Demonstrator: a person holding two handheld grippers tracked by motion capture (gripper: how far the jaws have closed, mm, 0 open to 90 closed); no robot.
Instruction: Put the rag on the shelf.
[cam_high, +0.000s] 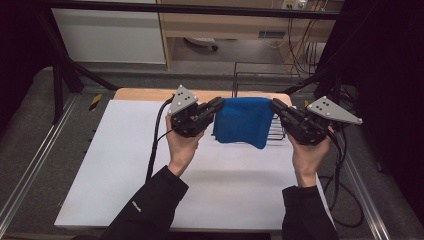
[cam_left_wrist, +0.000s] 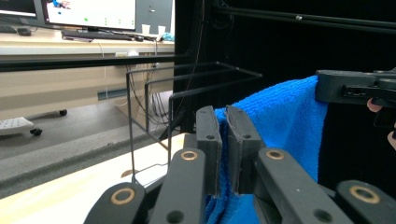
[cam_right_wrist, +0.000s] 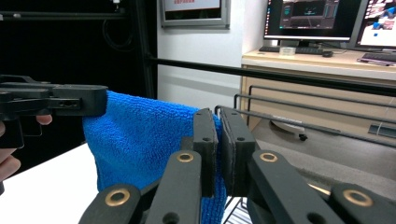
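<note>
You hold the blue towel (cam_high: 243, 121) stretched in the air above the surface (cam_high: 125, 170), left tool (cam_high: 216, 106) and right tool (cam_high: 276, 107) each clenched on one corner; hanging it on the wire rack (cam_high: 250, 70) remains.

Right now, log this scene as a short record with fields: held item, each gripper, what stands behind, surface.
held item: blue towel, stretched between both grippers, lifted off the table, lower edge hanging free
left gripper: shut on the towel's left edge
right gripper: shut on the towel's right edge
behind: black wire rack at the table's far edge
surface: white table, wooden strip along the far side
</note>
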